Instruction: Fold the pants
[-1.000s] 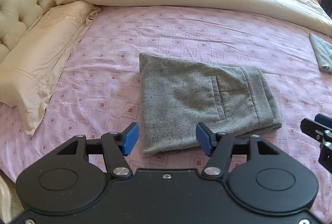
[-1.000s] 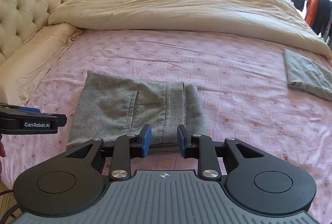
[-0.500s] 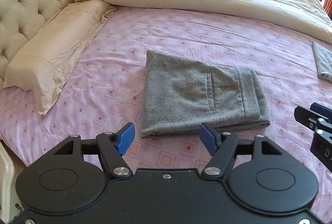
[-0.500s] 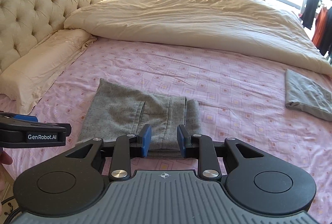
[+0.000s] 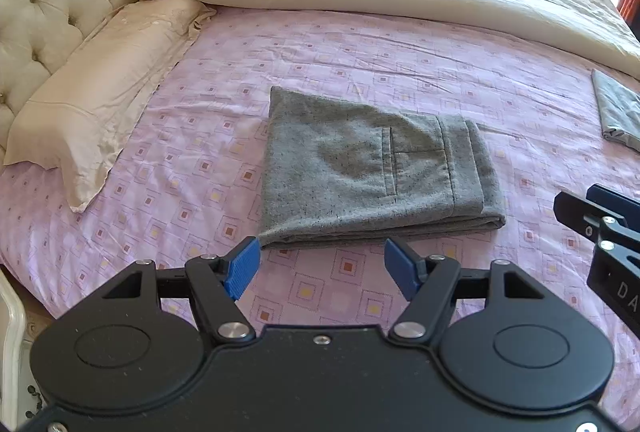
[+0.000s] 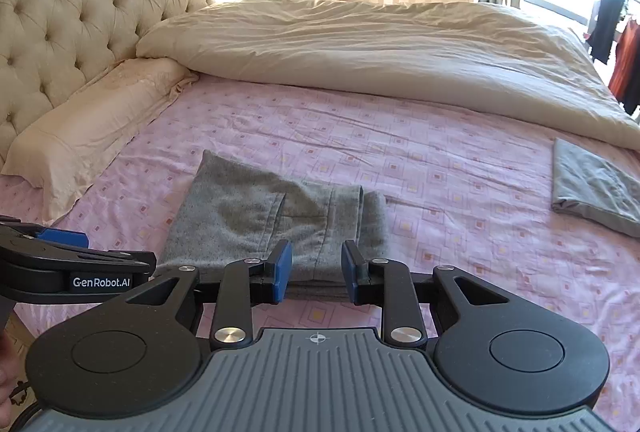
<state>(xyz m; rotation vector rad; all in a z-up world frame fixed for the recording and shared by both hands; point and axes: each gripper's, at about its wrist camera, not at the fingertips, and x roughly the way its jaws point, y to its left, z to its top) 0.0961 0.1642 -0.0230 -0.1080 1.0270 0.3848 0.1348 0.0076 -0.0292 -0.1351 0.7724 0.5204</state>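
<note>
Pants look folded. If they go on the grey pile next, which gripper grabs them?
Right, probably. The right gripper sits over the pants' near edge on the side toward the grey pile. The left gripper hangs short of the pants, jaws wide. Both are empty.

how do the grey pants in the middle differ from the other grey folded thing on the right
The pants are a speckled, woolly grey with a pocket and seams showing; the folded cloth is a smooth, plain grey. The pants lie mid-sheet near both grippers; the cloth lies far right beside the duvet. The pants look like the thicker stack, with layered edges at the near side. Both are folded flat on the pink sheet, untouched.
</note>
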